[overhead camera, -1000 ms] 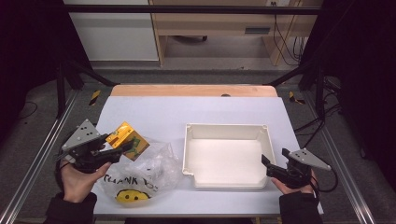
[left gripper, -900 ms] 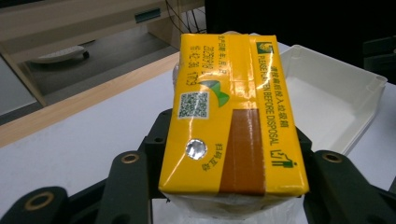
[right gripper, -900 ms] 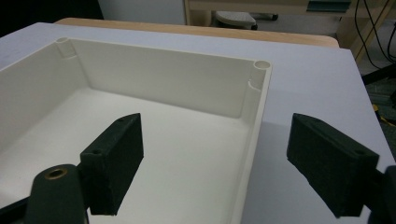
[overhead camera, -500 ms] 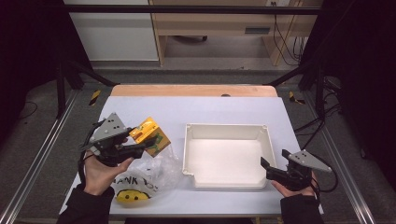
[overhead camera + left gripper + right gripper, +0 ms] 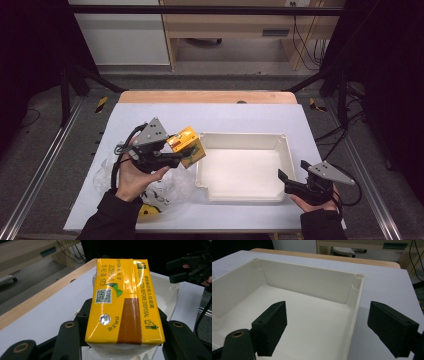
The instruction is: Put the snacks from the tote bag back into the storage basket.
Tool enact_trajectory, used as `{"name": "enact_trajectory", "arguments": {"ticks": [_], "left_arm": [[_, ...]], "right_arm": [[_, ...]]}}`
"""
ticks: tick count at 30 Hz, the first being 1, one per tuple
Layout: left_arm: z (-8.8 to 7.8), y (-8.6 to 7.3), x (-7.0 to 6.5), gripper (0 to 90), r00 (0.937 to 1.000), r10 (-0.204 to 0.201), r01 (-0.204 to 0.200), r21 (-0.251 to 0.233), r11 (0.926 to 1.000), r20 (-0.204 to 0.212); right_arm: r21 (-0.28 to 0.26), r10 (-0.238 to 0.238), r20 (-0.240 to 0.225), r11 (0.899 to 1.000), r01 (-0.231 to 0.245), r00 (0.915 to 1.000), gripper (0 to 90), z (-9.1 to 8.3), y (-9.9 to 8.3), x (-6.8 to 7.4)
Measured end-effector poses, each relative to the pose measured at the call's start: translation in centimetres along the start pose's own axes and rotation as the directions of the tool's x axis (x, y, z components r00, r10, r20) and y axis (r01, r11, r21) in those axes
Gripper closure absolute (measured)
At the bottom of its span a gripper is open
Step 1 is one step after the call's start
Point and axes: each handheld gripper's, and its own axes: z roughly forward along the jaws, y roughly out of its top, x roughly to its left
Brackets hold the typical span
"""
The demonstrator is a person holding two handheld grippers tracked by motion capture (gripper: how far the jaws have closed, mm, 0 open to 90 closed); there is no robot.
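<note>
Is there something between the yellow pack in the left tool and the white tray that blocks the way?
Nothing visible blocks it. The yellow pack, held in the left tool, is beside the white tray at its left rim, and the tray's inside looks empty.

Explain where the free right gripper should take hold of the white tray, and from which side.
Grip the tray's right wall near its near corner. The wall is thin and upright, so the jaws can straddle it. The open right gripper is already at that corner, one jaw over the inside, one outside. Come down from above, probably best.
</note>
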Motion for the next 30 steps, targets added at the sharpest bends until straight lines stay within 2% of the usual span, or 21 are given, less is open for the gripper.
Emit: {"name": "enact_trajectory", "arguments": {"ticks": [10, 17, 23, 30], "left_arm": [[2.9, 0.3, -0.6, 50.5, 0.9976, 0.037, -0.039, 0.034, 0.9986, 0.059], [4.8, 0.2, -0.8, 50.5, 0.993, 0.065, -0.071, 0.062, 0.9956, 0.099], [6.2, -0.1, -1.1, 50.4, 0.9841, 0.082, -0.095, 0.077, 0.9925, 0.158], [7.6, -0.8, -1.3, 50.4, 0.9758, 0.093, -0.113, 0.09, 0.9895, 0.198]], "right_arm": [[-0.001, -0.006, -0.008, 1.0, 0.006, 0.9999, 16.1, 0.1, 0.1, 0.0], [-0.003, -0.001, -0.005, 1.0, 0.001, 1.0, 15.9, 0.2, 0.0, -0.2], [-0.003, -0.003, -0.005, 1.0, 0.003, 1.0, 15.7, 0.2, 0.0, -0.2], [-0.004, -0.002, -0.006, 1.0, 0.002, 1.0, 15.6, 0.2, -0.1, -0.3]]}}
